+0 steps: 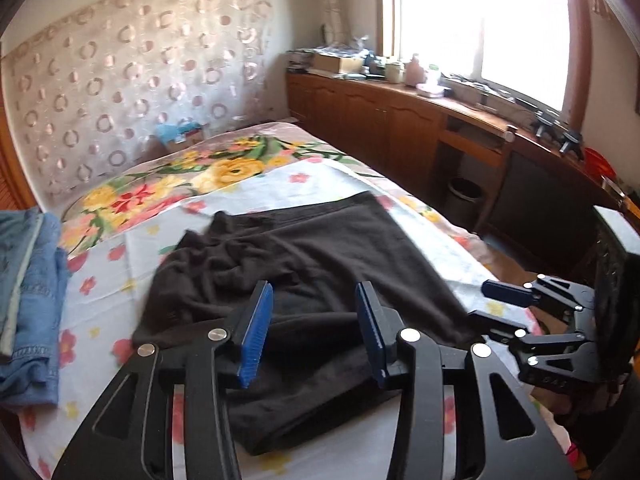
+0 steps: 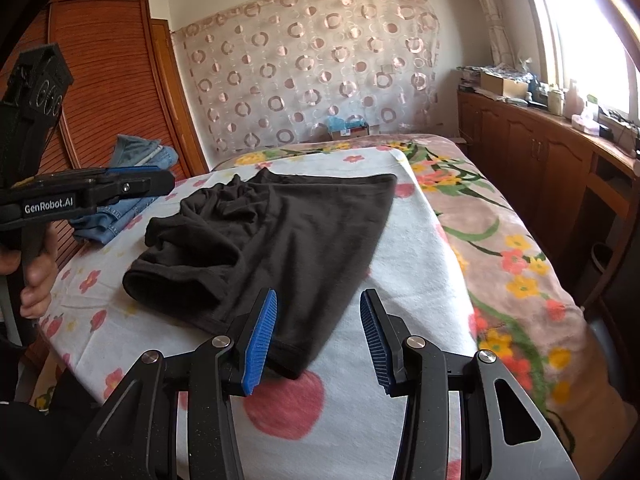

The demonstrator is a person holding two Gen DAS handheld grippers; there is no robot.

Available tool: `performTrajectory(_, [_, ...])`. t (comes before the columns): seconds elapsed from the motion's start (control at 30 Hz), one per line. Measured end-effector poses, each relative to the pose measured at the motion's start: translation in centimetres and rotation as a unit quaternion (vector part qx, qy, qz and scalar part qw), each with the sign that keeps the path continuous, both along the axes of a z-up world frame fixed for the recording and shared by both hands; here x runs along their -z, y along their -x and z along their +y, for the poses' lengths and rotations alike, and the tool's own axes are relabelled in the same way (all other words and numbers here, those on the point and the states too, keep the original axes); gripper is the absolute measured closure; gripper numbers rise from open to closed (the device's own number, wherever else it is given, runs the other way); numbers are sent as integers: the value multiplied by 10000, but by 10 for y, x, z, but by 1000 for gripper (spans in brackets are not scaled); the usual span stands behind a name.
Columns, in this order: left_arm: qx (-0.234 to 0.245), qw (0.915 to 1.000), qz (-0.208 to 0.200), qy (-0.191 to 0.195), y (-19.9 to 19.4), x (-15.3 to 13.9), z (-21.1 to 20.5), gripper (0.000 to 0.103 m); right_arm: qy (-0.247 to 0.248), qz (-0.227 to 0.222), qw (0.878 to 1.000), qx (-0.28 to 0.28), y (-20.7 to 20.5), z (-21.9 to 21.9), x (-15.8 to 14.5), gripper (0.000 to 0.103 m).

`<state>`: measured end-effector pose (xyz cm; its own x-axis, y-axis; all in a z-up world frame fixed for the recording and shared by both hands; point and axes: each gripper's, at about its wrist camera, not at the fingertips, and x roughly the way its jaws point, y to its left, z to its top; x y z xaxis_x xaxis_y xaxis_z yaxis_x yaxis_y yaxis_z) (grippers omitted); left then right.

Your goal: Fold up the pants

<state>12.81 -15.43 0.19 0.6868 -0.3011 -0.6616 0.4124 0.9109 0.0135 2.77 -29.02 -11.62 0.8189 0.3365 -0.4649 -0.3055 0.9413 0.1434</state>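
Black pants (image 1: 320, 248) lie folded and rumpled on a white flowered sheet (image 1: 100, 312) on the bed. My left gripper (image 1: 315, 300) hovers open over their near part, its blue pads apart and no cloth pinched between them. In the same view my right gripper (image 1: 480, 302) stands open at the pants' right edge. The right wrist view shows the pants (image 2: 272, 232) stretching away, with the right gripper (image 2: 319, 304) open above their near corner, which lies loose below the left pad. A hand holds the left gripper (image 2: 168, 182) at the far left, seen side-on.
Folded blue jeans (image 1: 32, 288) lie on the bed's left side by a wooden wardrobe (image 2: 112, 80). A flowered blanket (image 2: 500, 248) covers the bed's right side. Low wooden cabinets (image 1: 380, 120) with clutter run under the window, with a bin (image 1: 464, 196) on the floor.
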Motion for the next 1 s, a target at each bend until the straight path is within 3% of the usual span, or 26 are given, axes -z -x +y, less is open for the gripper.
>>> performTrajectory(0.1, [-166, 9999, 5, -1, 0, 6, 16, 31, 28, -42, 9999, -87, -4, 8, -2, 58])
performTrajectory(0.13, [-196, 9998, 20, 70, 1, 9, 24, 27, 28, -44, 9999, -109, -5, 10, -2, 58])
performTrajectory(0.43, [-539, 9981, 230, 180, 5, 36, 67, 27, 91, 1, 9989, -457, -27, 42, 1, 58])
performTrajectory(0.7, [-670, 9967, 420, 183, 10, 58, 83, 27, 84, 377, 9976, -569, -53, 53, 12, 59])
performTrajectory(0.77, [-661, 9966, 460, 165, 11, 63, 84, 27, 45, 432, 9972, -608, -58, 53, 13, 66])
performTrajectory(0.9, [-675, 9964, 498, 149, 11, 67, 85, 27, 23, 465, 9963, -728, -62, 60, 8, 93])
performTrajectory(1.0, [-697, 9963, 468, 187, 12, 66, 86, 27, -8, 240, 9968, -767, -52, 58, -1, 97])
